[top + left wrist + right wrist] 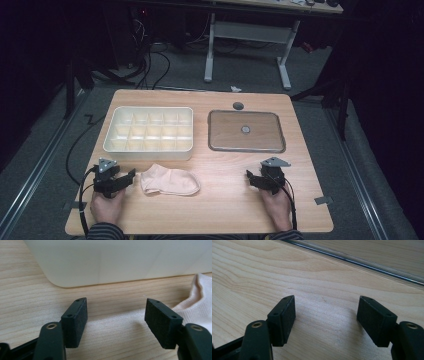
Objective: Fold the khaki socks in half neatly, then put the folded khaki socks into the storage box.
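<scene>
A pale pink sock (169,181) lies flat on the wooden table (225,210) near its front, left of centre. My left gripper (131,176) rests on the table just left of the sock, jaws open and empty. In the left gripper view the sock's edge (197,302) shows beside the right jaw of my left gripper (116,320), apart from it. My right gripper (248,177) sits on the table at the front right, open, with bare wood between its jaws (325,320).
A cream tray with several compartments (149,131) stands behind the sock; its wall (105,262) is close ahead of the left gripper. A clear-lidded metal-rimmed tray (246,131) sits behind the right gripper, its rim (362,262) in the right gripper view. A dark round disc (238,105) lies further back.
</scene>
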